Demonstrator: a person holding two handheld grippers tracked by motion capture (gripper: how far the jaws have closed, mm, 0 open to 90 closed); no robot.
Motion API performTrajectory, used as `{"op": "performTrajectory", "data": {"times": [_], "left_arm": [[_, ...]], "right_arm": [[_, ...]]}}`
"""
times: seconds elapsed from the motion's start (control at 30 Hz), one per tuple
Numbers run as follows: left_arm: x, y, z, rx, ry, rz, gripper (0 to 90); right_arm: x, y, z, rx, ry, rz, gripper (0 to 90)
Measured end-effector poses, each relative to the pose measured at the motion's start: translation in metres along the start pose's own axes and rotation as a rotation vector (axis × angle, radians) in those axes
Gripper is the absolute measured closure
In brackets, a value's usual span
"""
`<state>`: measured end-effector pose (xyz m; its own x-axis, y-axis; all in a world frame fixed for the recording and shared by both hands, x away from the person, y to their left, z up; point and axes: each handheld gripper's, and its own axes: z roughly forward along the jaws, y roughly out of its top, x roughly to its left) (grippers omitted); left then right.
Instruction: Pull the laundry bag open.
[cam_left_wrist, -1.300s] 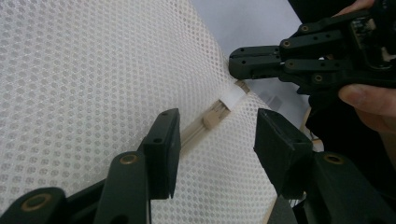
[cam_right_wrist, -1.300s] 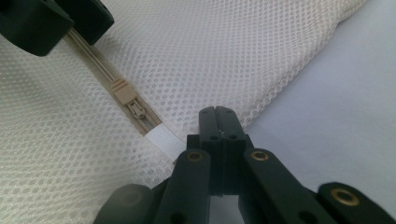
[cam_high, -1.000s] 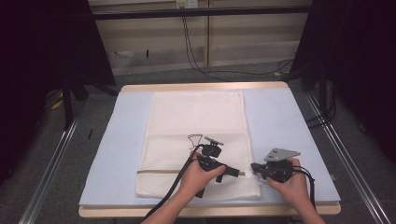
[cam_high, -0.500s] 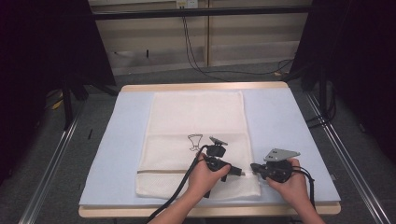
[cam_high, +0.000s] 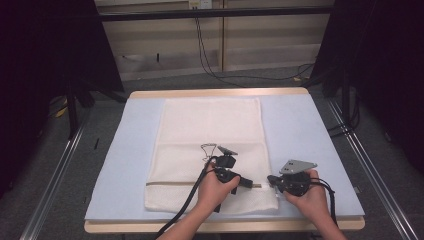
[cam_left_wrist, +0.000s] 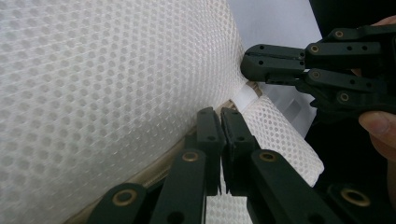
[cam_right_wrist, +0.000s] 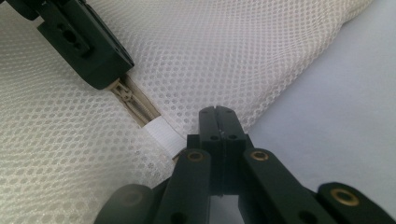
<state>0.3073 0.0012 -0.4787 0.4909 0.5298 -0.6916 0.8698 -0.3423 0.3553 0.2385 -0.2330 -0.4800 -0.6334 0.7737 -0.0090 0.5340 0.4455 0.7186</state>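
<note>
A pale blue mat (cam_high: 300, 135) covers the wooden table (cam_high: 220, 92), with dark curtains on both sides and grey floor around it. On the mat lies a white mesh laundry bag (cam_high: 210, 130), flat, its long side running away from the person, a zipper (cam_high: 170, 183) crossing it near the near end.

The left gripper (cam_high: 248, 183) sits low on the bag's near right part, held in the left hand (cam_high: 212, 190). Its jaws have just been closing and now stand nearly together (a thin slit stays between them in the left gripper view), with the pads down on the zipper line; in the right gripper view the left gripper (cam_right_wrist: 100, 65) covers the zipper's slider end (cam_right_wrist: 122, 88), so the pull itself is hidden, and I cannot tell for sure that it is pinched.

The right gripper (cam_high: 272, 179), in the right hand (cam_high: 310, 197), rests at the bag's right edge, just beside the left one. Its jaws are pressed together, and the right gripper view shows them at the white tape tab (cam_right_wrist: 161, 133) that ends the zipper, with the mesh edge apparently nipped there. In the left gripper view the right gripper (cam_left_wrist: 250, 65) bites the bag's edge close above that same tab (cam_left_wrist: 245, 98).

A black cable (cam_high: 185, 205) trails back from the left gripper towards the person.
</note>
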Motion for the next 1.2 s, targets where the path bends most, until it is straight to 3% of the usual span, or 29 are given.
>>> {"op": "performTrajectory", "data": {"times": [0.07,0.17,0.53,0.73,1.03,1.2], "left_arm": [[0.001,0.000,-0.002,0.003,0.016,0.011,87.3],[0.002,0.000,-0.005,0.006,0.008,-0.005,87.3],[0.005,-0.002,-0.017,0.002,0.020,0.037,87.3],[0.008,-0.003,-0.020,0.002,0.006,0.020,87.3],[0.011,-0.004,-0.025,-0.003,0.029,0.037,87.3],[0.012,-0.005,-0.028,-0.001,0.013,0.022,87.3]], "right_arm": [[-0.001,-0.001,0.000,-0.005,0.004,0.000,90.0],[0.000,-0.001,0.000,-0.012,0.002,-0.009,90.0],[0.000,-0.002,0.000,-0.013,0.000,-0.019,90.0],[-0.001,-0.002,0.000,-0.014,0.002,-0.014,90.0],[0.001,-0.002,0.000,-0.014,-0.005,-0.034,90.0],[0.001,-0.002,0.000,-0.016,-0.003,-0.039,90.0]]}}
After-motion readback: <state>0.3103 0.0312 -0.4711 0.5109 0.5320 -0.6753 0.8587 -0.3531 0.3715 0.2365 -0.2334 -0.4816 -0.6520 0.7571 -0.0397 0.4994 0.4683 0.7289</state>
